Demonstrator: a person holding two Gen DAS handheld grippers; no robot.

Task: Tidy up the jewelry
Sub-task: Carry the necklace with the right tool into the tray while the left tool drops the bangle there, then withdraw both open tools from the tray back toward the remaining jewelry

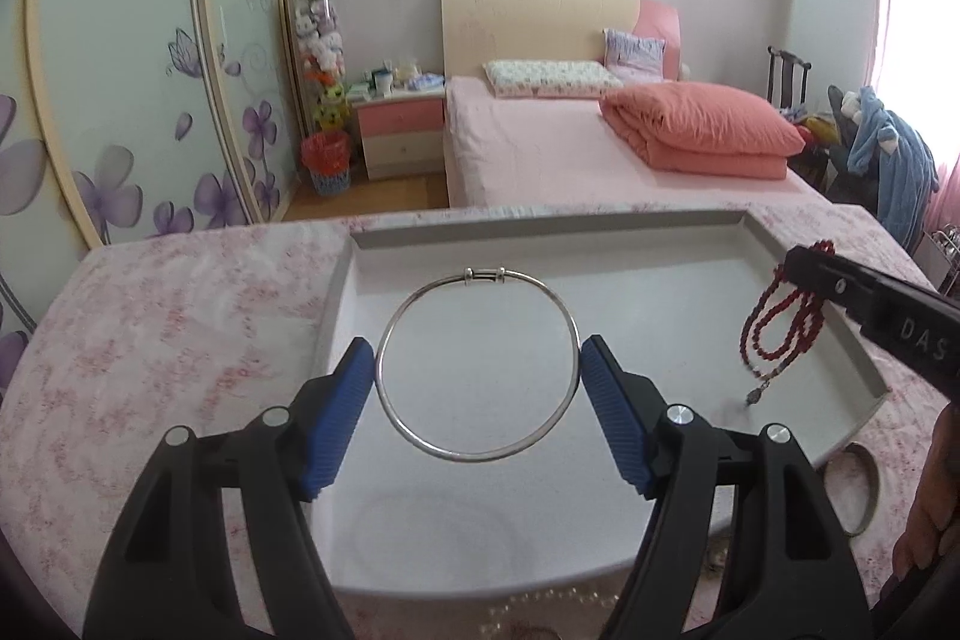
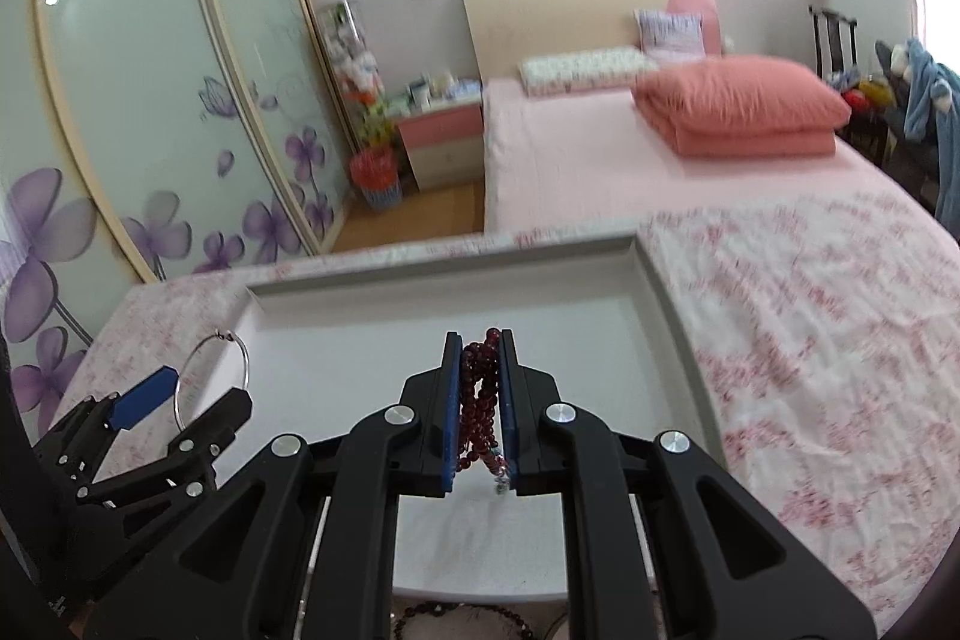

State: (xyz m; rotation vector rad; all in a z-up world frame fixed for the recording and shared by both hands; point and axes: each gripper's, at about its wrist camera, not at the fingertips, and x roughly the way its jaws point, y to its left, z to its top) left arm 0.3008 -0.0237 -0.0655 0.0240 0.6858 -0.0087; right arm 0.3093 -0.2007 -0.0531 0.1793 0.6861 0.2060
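Over grey tray (image 1: 540,226) — bangle (image 1: 477,364), red beads (image 1: 780,328) held.

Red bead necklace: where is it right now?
The red bead necklace is clamped in the right gripper, dangling over the grey tray on its right side, with the silver bangle to its left.

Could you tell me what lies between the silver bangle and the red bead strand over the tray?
Nothing: in the left wrist view only bare tray floor shows between the silver bangle and the red bead strand.

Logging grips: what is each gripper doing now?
Left gripper: closed on the silver bangle.
Right gripper: shut on the red bead strand.
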